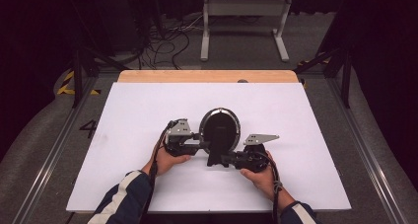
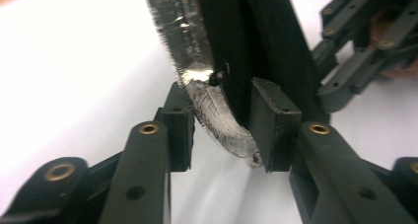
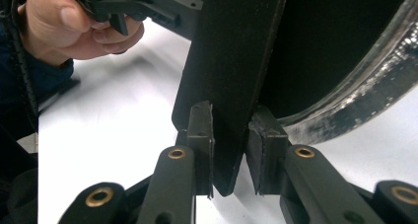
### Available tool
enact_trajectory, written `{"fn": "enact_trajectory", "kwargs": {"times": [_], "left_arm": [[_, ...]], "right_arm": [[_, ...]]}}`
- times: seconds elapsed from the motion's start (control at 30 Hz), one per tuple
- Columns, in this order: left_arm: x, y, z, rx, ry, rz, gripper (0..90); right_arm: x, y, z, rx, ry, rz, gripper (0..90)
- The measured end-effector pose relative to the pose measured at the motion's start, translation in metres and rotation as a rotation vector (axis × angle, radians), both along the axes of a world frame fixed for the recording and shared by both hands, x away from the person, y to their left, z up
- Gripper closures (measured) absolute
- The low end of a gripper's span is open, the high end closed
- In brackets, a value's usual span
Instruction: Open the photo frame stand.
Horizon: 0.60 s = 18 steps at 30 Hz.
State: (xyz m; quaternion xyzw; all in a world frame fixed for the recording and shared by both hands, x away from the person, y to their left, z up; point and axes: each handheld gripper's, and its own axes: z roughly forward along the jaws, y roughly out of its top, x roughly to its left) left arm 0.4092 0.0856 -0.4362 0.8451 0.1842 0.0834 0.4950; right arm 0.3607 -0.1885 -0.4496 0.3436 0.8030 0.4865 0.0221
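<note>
Left claw (image 2: 222,130) grips the mirror's (image 1: 220,128) silver rim; right claw (image 3: 230,152) clamps its black stand (image 3: 231,71).

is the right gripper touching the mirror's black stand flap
Touching. In the right gripper view the right gripper has both pads pressed against the black stand flap of the mirror, no gap on either side.

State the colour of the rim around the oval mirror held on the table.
Shiny silver, around the black-backed mirror; the rim shows best in the left gripper view.
</note>
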Motion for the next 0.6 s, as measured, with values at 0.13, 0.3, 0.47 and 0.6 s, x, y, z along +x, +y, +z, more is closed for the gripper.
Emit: {"fn": "enact_trajectory", "kwargs": {"times": [0.13, 0.3, 0.47, 0.6], "left_arm": [[-0.0014, -0.0006, 0.0017, 0.014, -0.045, 0.02, 68.3], [-0.0003, -0.0051, 0.0013, 0.031, -0.109, 0.051, 67.2], [0.0012, -0.0059, 0.0017, 0.048, -0.144, 0.078, 66.7], [0.0027, -0.0062, 0.0014, 0.054, -0.163, 0.098, 66.4]], "right_arm": [[-0.0005, 0.0012, 0.0031, -0.028, -0.031, -0.008, 74.6], [0.0013, 0.0031, 0.0037, -0.053, -0.054, -0.023, 74.5], [0.005, 0.0046, 0.0044, -0.061, -0.058, -0.033, 74.4], [0.0087, 0.0062, 0.0055, -0.065, -0.061, -0.03, 74.0]]}}
